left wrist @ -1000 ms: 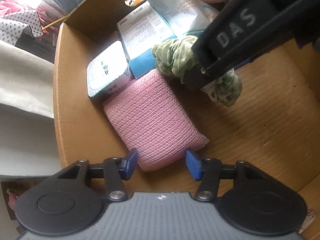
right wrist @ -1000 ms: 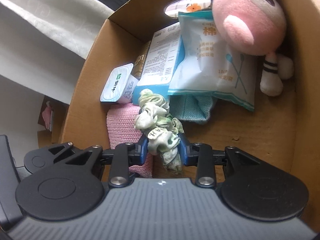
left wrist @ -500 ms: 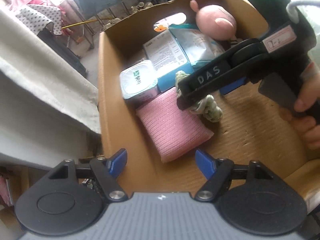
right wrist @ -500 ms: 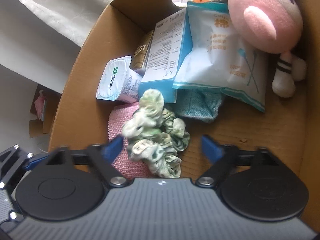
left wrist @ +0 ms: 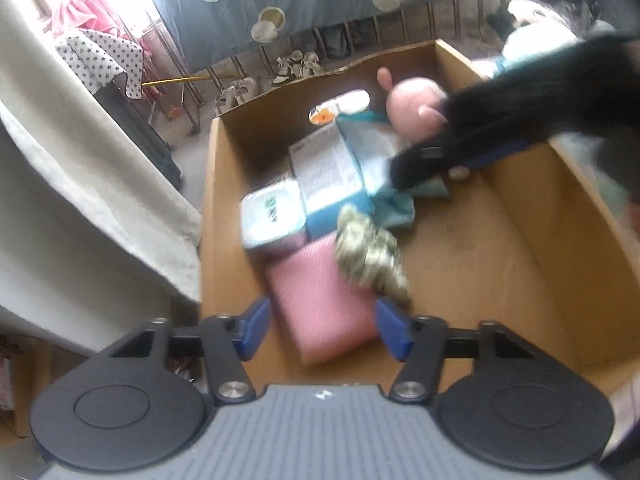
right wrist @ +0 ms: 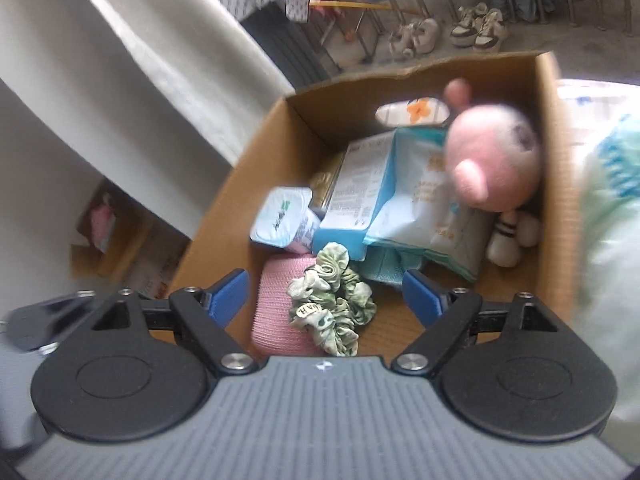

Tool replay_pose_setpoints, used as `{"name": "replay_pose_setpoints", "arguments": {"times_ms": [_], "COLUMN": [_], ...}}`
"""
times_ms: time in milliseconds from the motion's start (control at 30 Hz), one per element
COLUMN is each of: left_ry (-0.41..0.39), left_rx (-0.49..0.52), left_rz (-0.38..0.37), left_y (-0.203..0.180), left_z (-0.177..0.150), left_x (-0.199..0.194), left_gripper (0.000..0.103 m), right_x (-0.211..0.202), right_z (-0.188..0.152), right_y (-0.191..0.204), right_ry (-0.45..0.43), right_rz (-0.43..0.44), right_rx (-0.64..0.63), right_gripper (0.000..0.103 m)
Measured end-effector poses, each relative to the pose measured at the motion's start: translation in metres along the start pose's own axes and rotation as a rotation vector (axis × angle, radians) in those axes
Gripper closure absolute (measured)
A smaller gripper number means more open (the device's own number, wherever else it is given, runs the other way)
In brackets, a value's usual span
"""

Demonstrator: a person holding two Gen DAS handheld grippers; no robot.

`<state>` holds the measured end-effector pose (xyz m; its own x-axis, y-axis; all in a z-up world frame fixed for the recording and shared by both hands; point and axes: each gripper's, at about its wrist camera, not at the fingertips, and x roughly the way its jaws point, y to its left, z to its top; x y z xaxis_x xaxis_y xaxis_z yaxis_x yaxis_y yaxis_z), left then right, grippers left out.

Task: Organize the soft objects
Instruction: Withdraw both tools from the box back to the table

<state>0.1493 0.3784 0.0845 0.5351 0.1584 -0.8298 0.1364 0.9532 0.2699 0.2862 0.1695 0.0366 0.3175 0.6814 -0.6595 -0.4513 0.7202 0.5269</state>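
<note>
Left wrist view: the left gripper (left wrist: pixel 320 330) hangs above the brown cardboard box (left wrist: pixel 208 216), higher than a second ago, blue fingers (left wrist: pixel 254 330) apart with nothing between them after narrowing a little. The flat pink knitted pad (left wrist: pixel 320 304) it stood over lies at lower centre, released.

Left wrist view, upper right: the right gripper shows as a dark blurred bar, pulled back from the green crumpled fabric scrunchie (left wrist: pixel 368 256).

Right wrist view: the right gripper (right wrist: pixel 326 294) has let go; fingers (right wrist: pixel 420 292) wide, just closing slightly, empty. The scrunchie (right wrist: pixel 332 308), clamped a second ago, rests low in frame, partly on the pad (right wrist: pixel 272 312).

Meaning: both soft items appear delivered; the pink plush toy (right wrist: pixel 492 168) is already boxed at upper right.
</note>
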Motion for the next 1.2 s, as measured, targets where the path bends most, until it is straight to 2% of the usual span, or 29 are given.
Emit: {"name": "replay_pose_setpoints", "arguments": {"times_ms": [33, 67, 100, 133, 167, 233, 267, 300, 333, 400, 467, 567, 633, 733, 800, 833, 867, 933, 1000, 1033, 1133, 1200], "left_ry": [-0.003, 0.007, 0.021, 0.039, 0.057, 0.048, 0.07, 0.103, 0.125, 0.103, 0.049, 0.001, 0.05, 0.122, 0.119, 0.108, 0.099, 0.053, 0.009, -0.007, -0.069, -0.121], "left_rx": [-0.021, -0.045, -0.069, -0.085, -0.092, -0.124, -0.133, -0.153, -0.188, -0.243, -0.284, -0.4, -0.439, -0.405, -0.356, -0.329, -0.314, -0.285, -0.267, -0.273, -0.302, -0.269], "left_rz": [-0.013, -0.033, -0.049, -0.061, -0.064, -0.02, -0.03, -0.048, -0.062, -0.103, -0.197, -0.31, -0.317, -0.205, -0.097, -0.064, -0.047, -0.045, -0.037, -0.047, -0.136, -0.168], "left_y": [-0.001, -0.001, 0.0, 0.0, -0.001, -0.002, -0.003, -0.003, -0.002, 0.0, 0.004, 0.014, 0.016, 0.012, 0.007, 0.004, 0.003, -0.001, -0.004, -0.007, -0.014, -0.03], "left_z": [0.005, 0.012, 0.02, 0.027, 0.033, 0.041, 0.045, 0.048, 0.05, 0.052, 0.052, 0.049, 0.048, 0.043, 0.042, 0.042, 0.042, 0.042, 0.041, 0.04, 0.037, 0.038], "left_x": [0.008, 0.018, 0.028, 0.04, 0.05, 0.066, 0.075, 0.084, 0.088, 0.083, 0.071, 0.064, 0.077, 0.098, 0.1, 0.096, 0.092, 0.075, 0.053, 0.043, 0.006, -0.019], "left_gripper": [0.047, 0.038, 0.024, 0.022, 0.029, 0.072, 0.097, 0.098, 0.098, 0.098, 0.098, 0.097, 0.095, 0.074, 0.039, 0.034, 0.034, 0.041, 0.053, 0.054, 0.056, 0.056], "right_x": [-0.009, -0.018, -0.028, -0.036, -0.044, -0.059, -0.063, -0.067, -0.069, -0.071, -0.072, -0.076, -0.076, -0.079, -0.083, -0.086, -0.089, -0.099, -0.116, -0.126, -0.17, -0.207], "right_z": [0.001, 0.001, -0.001, -0.002, -0.003, -0.006, -0.007, -0.008, -0.009, -0.01, -0.009, -0.009, -0.01, -0.012, -0.013, -0.014, -0.015, -0.017, -0.022, -0.025, -0.034, -0.042], "right_y": [-0.002, -0.004, -0.007, -0.009, -0.014, -0.024, -0.028, -0.033, -0.037, -0.041, -0.041, -0.042, -0.043, -0.043, -0.042, -0.042, -0.041, -0.041, -0.043, -0.046, -0.061, -0.087], "right_ry": [-0.012, -0.021, -0.028, -0.034, -0.038, -0.047, -0.047, -0.046, -0.046, -0.045, -0.047, -0.053, -0.052, -0.056, -0.053, -0.054, -0.056, -0.067, -0.089, -0.101, -0.174, -0.28], "right_rz": [-0.004, -0.012, -0.02, -0.019, -0.014, -0.002, 0.003, 0.01, 0.012, 0.029, 0.036, 0.049, 0.06, 0.069, 0.077, 0.08, 0.084, 0.1, 0.118, 0.123, 0.15, 0.143], "right_rx": [-0.009, -0.021, -0.028, -0.029, -0.024, -0.004, 0.005, 0.01, 0.01, 0.008, 0.005, 0.006, 0.015, 0.02, 0.016, 0.012, 0.009, 0.0, -0.005, -0.009, -0.029, -0.019], "right_gripper": [0.019, 0.019, 0.019, 0.019, 0.019, 0.019, 0.019, 0.019, 0.02, 0.021, 0.021, 0.021, 0.021, 0.021, 0.021, 0.021, 0.021, 0.021, 0.021, 0.021, 0.021, 0.021]}}
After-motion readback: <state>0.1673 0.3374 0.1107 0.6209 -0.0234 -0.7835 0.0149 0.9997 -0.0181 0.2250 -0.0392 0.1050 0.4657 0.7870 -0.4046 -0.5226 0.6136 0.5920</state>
